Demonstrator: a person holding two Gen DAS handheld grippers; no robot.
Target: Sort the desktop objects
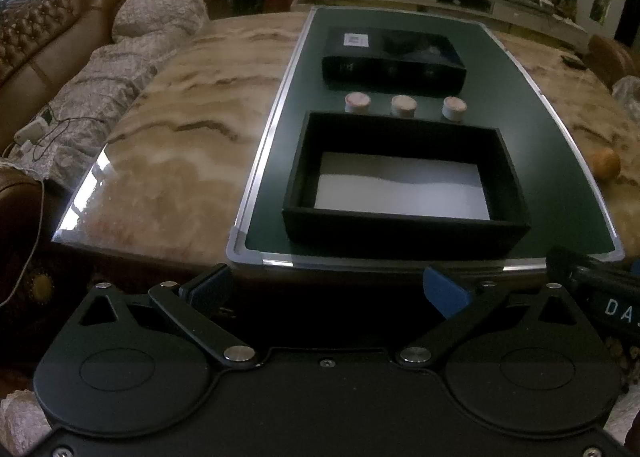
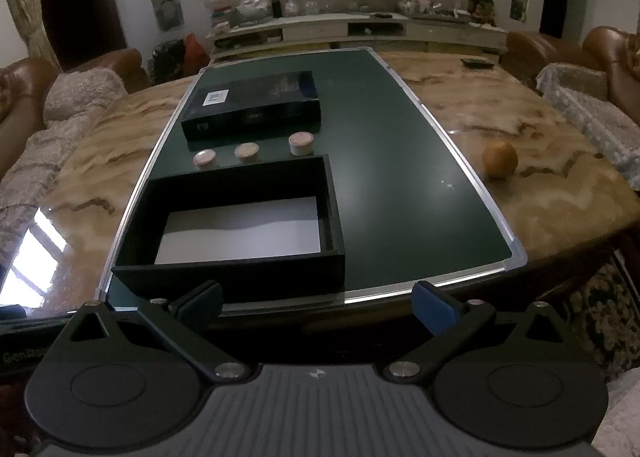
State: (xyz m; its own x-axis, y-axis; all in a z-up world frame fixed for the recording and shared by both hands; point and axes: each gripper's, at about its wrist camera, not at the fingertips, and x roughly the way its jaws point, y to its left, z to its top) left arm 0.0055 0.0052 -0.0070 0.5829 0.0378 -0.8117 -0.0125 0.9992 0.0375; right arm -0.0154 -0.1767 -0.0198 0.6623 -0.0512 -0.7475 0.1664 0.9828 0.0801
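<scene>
My left hand-held gripper [image 1: 326,293] hangs short of the worktop [image 1: 168,161] edge, fingers spread wide, nothing between them. My right hand-held gripper [image 2: 318,303] sits the same way: fingers apart, empty, just off the near edge.

Straight ahead of the left one, on a dark green board [image 1: 532,145] with a silver frame, lies an open black tray [image 1: 404,235] with a white floor. From the right one, that tray [image 2: 240,275] lies ahead and slightly left, close to the near edge of the board [image 2: 400,185].

Just beyond the tray's far wall stand three small round capped pieces in a row: left piece [image 1: 357,102], middle piece [image 1: 403,105], right piece [image 1: 454,108]. In the right view the same row reads left [image 2: 205,158], middle [image 2: 246,152], right [image 2: 301,142], the last one standing taller in frame.

Past the row lies a closed black box [image 1: 394,59] with a white label, also seen from the right [image 2: 256,107].

An orange [image 2: 499,159] rests on the marble, off the board, ahead and right of the right hand-held gripper.
</scene>
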